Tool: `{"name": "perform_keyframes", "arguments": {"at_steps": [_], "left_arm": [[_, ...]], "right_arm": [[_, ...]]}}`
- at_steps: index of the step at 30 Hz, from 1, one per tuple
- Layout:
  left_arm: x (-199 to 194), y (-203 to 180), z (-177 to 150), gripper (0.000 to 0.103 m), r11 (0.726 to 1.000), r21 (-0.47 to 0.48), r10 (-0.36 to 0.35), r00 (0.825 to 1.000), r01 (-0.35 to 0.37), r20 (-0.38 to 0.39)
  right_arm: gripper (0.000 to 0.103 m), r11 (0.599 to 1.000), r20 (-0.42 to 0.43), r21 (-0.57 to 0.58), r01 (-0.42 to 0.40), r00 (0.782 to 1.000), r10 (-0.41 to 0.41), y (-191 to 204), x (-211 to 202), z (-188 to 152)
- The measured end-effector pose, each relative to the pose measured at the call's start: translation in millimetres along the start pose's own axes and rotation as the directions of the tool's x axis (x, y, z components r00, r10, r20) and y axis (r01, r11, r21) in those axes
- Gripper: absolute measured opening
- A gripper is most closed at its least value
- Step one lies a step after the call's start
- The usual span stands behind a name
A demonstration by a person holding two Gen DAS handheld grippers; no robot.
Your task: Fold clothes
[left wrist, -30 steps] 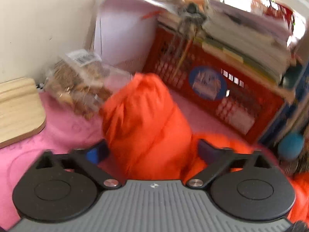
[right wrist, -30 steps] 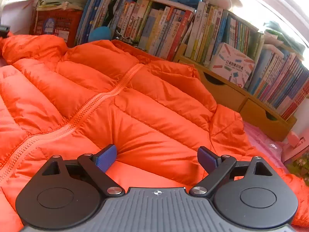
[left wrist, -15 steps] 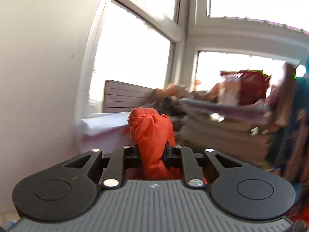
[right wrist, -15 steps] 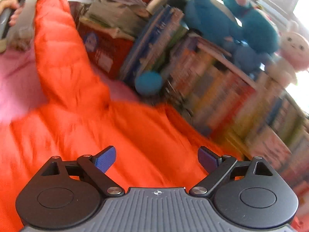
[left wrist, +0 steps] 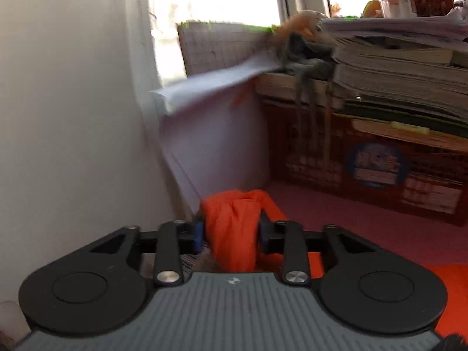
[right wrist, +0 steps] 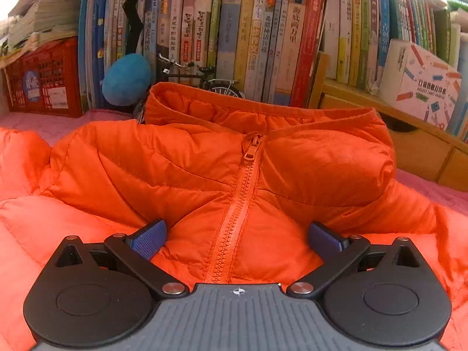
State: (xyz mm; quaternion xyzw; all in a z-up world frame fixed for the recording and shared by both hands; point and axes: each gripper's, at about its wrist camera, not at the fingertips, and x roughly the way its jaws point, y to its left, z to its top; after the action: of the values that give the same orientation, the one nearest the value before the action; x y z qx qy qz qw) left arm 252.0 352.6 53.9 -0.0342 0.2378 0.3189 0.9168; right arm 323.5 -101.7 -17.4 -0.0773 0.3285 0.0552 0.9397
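Note:
An orange puffer jacket [right wrist: 222, 158] lies zipped on a pink cover, collar toward the bookshelf, zipper running down its middle. My right gripper [right wrist: 237, 234] hovers open just above the chest, one blue pad on each side of the zipper, holding nothing. In the left wrist view my left gripper [left wrist: 231, 231] is shut on a bunched end of the jacket's orange fabric [left wrist: 234, 228], lifted above the pink cover [left wrist: 365, 228] close to the white wall.
A packed bookshelf [right wrist: 263, 35] stands right behind the jacket's collar, with a blue ball [right wrist: 125, 79] and a toy bicycle [right wrist: 201, 79] in front. A red crate [left wrist: 380, 169] under stacked books [left wrist: 403, 67] sits by the windowsill. A white wall [left wrist: 73, 117] is at the left.
My left gripper closed on the orange fabric, swung up toward the window, then tilted back down. The right gripper swept across the jacket and now faces the collar, still open.

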Motion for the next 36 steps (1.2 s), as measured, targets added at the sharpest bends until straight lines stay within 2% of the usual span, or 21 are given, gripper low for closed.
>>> {"name": "perform_keyframes", "arguments": {"at_steps": [1,2,3,6,7,11,13,17,18,20,23,24,25,26,28,30,32,33,34,35,36], "left_arm": [[-10,3,3,0.074,0.999,-0.022,-0.036,0.999,0.037,0.025],[-21,7,7,0.091,0.996,-0.05,-0.065,0.996,0.068,0.06],[-32,11,12,0.092,0.992,-0.078,-0.093,0.991,0.101,0.096],[-66,6,23,0.09,0.978,-0.094,-0.168,0.968,0.187,0.186],[-74,-7,18,0.09,0.974,-0.069,-0.198,0.962,0.214,0.188],[-96,-88,-25,0.09,0.942,0.101,-0.331,0.937,0.321,0.111],[-108,-128,-47,0.089,0.91,0.182,-0.39,0.919,0.374,0.064],[-130,-209,-90,0.072,0.815,0.329,-0.491,0.87,0.477,-0.045],[-127,-221,-98,0.071,0.811,0.355,-0.476,0.877,0.465,-0.062],[-107,-231,-110,0.073,0.831,0.397,-0.393,0.916,0.39,-0.077],[-84,-218,-105,0.077,0.857,0.414,-0.311,0.948,0.308,-0.061],[-75,-214,-103,0.078,0.864,0.431,-0.262,0.964,0.259,-0.054],[-65,-213,-103,0.084,0.867,0.459,-0.194,0.98,0.194,-0.046],[-57,-210,-100,0.088,0.87,0.467,-0.159,0.986,0.16,-0.043],[-45,-204,-93,0.096,0.877,0.458,-0.137,0.99,0.141,-0.043],[-40,-199,-86,0.096,0.887,0.445,-0.119,0.992,0.125,-0.041],[-52,-201,-80,0.08,0.901,0.419,-0.113,0.993,0.116,-0.031],[-63,-201,-78,0.078,0.91,0.391,-0.137,0.99,0.136,-0.026],[-76,-203,-76,0.078,0.913,0.356,-0.199,0.979,0.198,-0.033],[-87,-206,-75,0.078,0.905,0.323,-0.276,0.96,0.276,-0.046],[-98,-212,-76,0.079,0.887,0.313,-0.337,0.939,0.34,-0.065]], "right_arm": [[0.103,1.0,0.003,-0.004,0.003,1.0,-0.003,1,0,-1],[0.103,1.0,0.003,-0.003,0.002,1.0,-0.002,0,0,-1],[0.103,1.0,0.003,0.001,-0.002,1.0,0.002,-1,1,-2],[0.103,1.0,0.001,0.008,-0.008,1.0,0.008,-1,2,-2],[0.103,1.0,0.001,0.008,-0.007,1.0,0.007,-1,2,-2],[0.103,1.0,0.007,-0.003,0.002,1.0,-0.002,1,1,-1],[0.103,1.0,0.008,-0.005,0.003,1.0,-0.003,1,1,-1],[0.103,1.0,0.01,-0.007,0.006,1.0,-0.006,2,1,-1],[0.103,1.0,0.011,-0.007,0.007,1.0,-0.007,2,1,-2],[0.103,1.0,0.013,-0.008,0.007,1.0,-0.006,2,1,-2],[0.103,1.0,0.014,-0.006,0.0,1.0,0.0,2,0,-3],[0.103,1.0,0.015,-0.003,-0.002,1.0,0.002,1,0,-3],[0.103,1.0,0.015,0.001,-0.004,1.0,0.004,1,-1,-1],[0.103,1.0,0.022,0.006,-0.001,1.0,0.0,1,-5,2],[0.103,1.0,0.058,0.014,0.004,0.998,-0.004,-2,-17,8],[0.103,1.0,0.129,0.013,-0.017,0.992,0.016,-8,-36,9],[0.103,0.999,0.169,-0.014,-0.049,0.984,0.05,-15,-51,7],[0.103,0.997,0.175,-0.025,-0.07,0.982,0.074,-19,-56,5],[0.103,0.994,0.174,-0.021,-0.111,0.978,0.113,-21,-59,3],[0.103,0.983,0.172,-0.001,-0.183,0.968,0.181,-21,-61,2],[0.103,0.961,0.17,0.03,-0.276,0.948,0.268,-22,-61,0]]}}
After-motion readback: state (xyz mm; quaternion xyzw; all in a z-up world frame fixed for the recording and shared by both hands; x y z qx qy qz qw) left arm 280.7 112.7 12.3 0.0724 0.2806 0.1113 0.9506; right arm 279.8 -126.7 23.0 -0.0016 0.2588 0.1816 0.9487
